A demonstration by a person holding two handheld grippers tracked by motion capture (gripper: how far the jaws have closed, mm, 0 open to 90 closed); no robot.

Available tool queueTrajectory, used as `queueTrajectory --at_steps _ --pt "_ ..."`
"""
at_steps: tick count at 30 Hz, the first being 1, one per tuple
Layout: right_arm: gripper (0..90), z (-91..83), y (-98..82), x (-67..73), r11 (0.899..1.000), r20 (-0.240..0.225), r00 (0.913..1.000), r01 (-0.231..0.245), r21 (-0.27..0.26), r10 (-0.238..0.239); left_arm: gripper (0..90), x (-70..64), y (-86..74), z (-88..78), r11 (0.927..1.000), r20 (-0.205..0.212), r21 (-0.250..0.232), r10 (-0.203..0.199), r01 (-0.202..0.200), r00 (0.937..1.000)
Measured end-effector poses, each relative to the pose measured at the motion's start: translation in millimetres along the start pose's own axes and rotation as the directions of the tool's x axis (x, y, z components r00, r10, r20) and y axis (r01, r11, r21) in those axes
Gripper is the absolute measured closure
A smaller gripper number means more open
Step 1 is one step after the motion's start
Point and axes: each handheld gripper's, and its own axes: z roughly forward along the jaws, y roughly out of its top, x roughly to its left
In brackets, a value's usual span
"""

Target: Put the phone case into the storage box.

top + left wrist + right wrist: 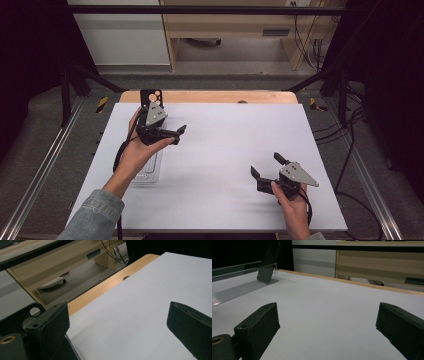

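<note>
On white sheet [220, 165], phone case [151, 97], clear tray [150, 172]

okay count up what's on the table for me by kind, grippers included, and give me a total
Grippers: 2, the left gripper and the right gripper, both with jaws apart.
Black phone cases: 1, the phone case propped at the far left edge.
Clear plastic stands: 1, the clear stand the case leans on.
White mats: 1, the white mat covering the tabletop.
Total: 5
</note>
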Motion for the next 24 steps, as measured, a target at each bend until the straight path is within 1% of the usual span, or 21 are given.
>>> queueTrajectory --at_steps 7,9,11,15,18,20,24 --pt "4.8 0.0 0.7 0.5 1.0 0.005 0.9999 0.012 -0.001 -0.012 3.9 -8.6 1.6 -10.3 0.9998 -0.003 -0.016 -0.014 0.014 0.9999" --pt "4.8 -0.2 1.0 1.5 1.0 0.006 0.9999 0.016 0.0 -0.016 4.0 -11.7 1.4 -14.7 0.9997 -0.009 -0.02 -0.011 0.01 0.9999" --pt "4.8 0.0 1.2 3.0 1.0 0.007 0.9998 0.021 -0.001 -0.021 3.9 -15.9 0.3 -19.8 0.9993 -0.007 -0.03 -0.023 0.023 0.9997" --pt "4.7 0.3 1.2 7.0 0.999 0.003 0.9994 0.035 0.005 -0.035 4.0 -25.1 -2.5 -30.9 0.9986 -0.001 -0.045 -0.028 0.028 0.9996" --pt "4.7 1.3 0.5 7.9 0.999 0.003 0.9989 0.047 0.008 -0.047 3.9 -26.4 -3.4 -37.6 0.9977 0.0 -0.058 -0.035 0.035 0.9994" --pt "4.7 1.9 -0.3 7.1 0.999 0.007 0.9989 0.047 0.014 -0.047 3.9 -26.0 -3.1 -41.6 0.9968 -0.001 -0.073 -0.032 0.032 0.9995" --pt "4.8 2.9 -0.5 5.8 0.999 0.011 0.9991 0.042 0.015 -0.042 3.9 -24.2 -3.3 -49.3 0.9929 -0.002 -0.107 -0.054 0.053 0.9985"
